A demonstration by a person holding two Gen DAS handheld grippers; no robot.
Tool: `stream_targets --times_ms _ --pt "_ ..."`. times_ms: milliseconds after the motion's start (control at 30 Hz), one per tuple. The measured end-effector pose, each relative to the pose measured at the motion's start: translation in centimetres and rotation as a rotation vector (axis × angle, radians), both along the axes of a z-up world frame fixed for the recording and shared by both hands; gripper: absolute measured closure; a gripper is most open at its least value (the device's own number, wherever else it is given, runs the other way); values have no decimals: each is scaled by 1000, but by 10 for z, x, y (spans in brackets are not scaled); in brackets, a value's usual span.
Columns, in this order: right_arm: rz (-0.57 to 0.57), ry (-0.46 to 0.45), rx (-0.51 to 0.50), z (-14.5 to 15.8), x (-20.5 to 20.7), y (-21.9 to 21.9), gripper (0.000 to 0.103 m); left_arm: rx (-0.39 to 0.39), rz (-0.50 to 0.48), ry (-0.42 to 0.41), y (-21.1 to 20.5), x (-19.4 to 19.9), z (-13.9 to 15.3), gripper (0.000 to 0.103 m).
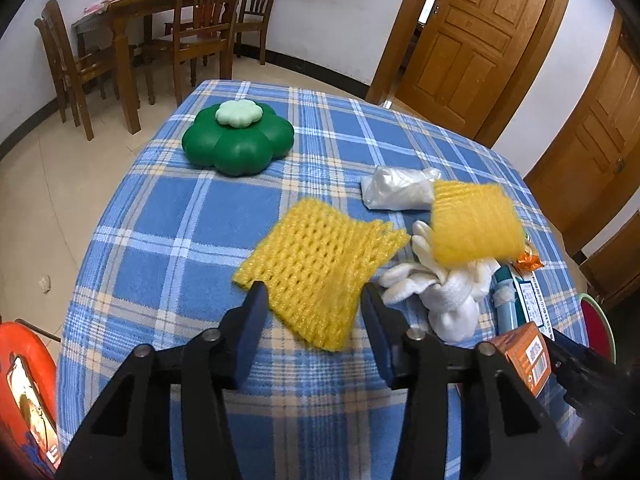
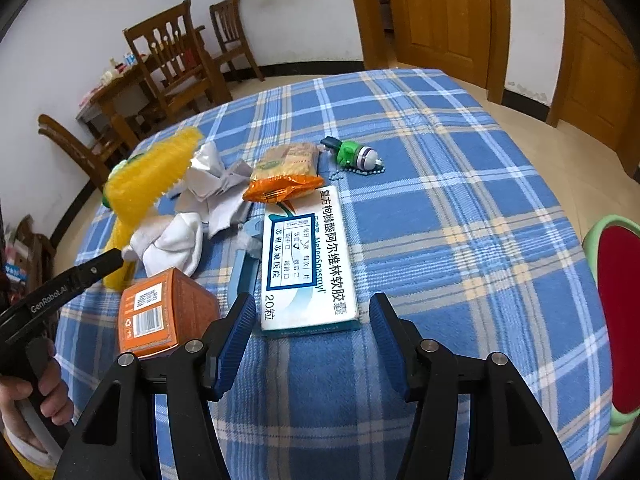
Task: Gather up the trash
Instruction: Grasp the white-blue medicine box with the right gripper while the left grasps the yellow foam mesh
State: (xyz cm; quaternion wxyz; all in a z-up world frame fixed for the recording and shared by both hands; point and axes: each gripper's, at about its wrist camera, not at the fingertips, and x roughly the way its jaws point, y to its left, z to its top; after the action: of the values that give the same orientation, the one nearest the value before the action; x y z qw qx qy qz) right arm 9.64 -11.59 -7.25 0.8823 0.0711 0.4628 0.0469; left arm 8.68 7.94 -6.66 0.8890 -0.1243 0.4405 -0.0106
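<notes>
Left gripper (image 1: pixel 312 300) has jaws apart, nothing pinched; its tips straddle the near corner of a yellow foam fruit net (image 1: pixel 320 268) lying flat on the blue plaid tablecloth (image 1: pixel 180 220), pads not visibly pressing it. Right gripper (image 2: pixel 312 312) is also released, jaws wide, tips either side of the near end of a white-and-teal medicine box (image 2: pixel 308 260) that lies flat on the cloth, no contact seen.

Trash pile sits mid-table. A second yellow foam net (image 1: pixel 476 224) looks raised and blurred above a white sock or glove bundle (image 1: pixel 444 292). Just behind it lies a crumpled clear plastic bag (image 1: pixel 400 190). An orange carton (image 2: pixel 160 312) with a barcode stands just left of the medicine box. Orange snack wrapper (image 2: pixel 284 188) touches the box's far end, crumpled white paper (image 2: pixel 216 188) to its left. A blue flat item (image 2: pixel 242 272) is partly tucked under the box's left edge.

Green toy with bead chain (image 2: pixel 354 156) lies apart, farther back. Green flower-shaped container (image 1: pixel 238 140) sits alone toward the far left of the table. A hand (image 2: pixel 28 404) grips the left tool's handle. Wooden chairs (image 1: pixel 200 28) and doors (image 1: pixel 476 40) in background.
</notes>
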Motion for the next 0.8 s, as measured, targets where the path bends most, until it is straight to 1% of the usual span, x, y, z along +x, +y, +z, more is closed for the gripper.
stream_targets --times_ms 100,200,300,333,367,433,500,667,700,800 --pt "-3 -3 9 -1 3 -1 40 -11 7 -2 4 0 0 62" --pt "10 -10 14 -2 3 2 40 -19 10 -3 7 0 0 63" --pt "13 -15 18 -1 1 2 42 -11 10 -3 5 -1 1 63" --pt "11 -18 20 -1 1 2 45 -7 7 0 3 -1 1 63" --pt "5 -19 26 0 0 -1 49 1 2 1 1 -1 0 63" --pt "-4 -15 33 0 -1 -4 50 31 -13 3 -6 -1 0 54" --pt "-5 -13 53 -1 -3 -7 50 56 -23 6 -11 0 -2 52" --pt "-7 -24 55 0 -6 -9 51 112 -10 -1 -16 3 -5 51" --pt "-9 -23 62 1 -7 -10 51 120 -10 -1 -16 4 -6 52" --pt "-15 -25 94 3 -12 -16 51 120 -6 -10 -15 3 -5 64"
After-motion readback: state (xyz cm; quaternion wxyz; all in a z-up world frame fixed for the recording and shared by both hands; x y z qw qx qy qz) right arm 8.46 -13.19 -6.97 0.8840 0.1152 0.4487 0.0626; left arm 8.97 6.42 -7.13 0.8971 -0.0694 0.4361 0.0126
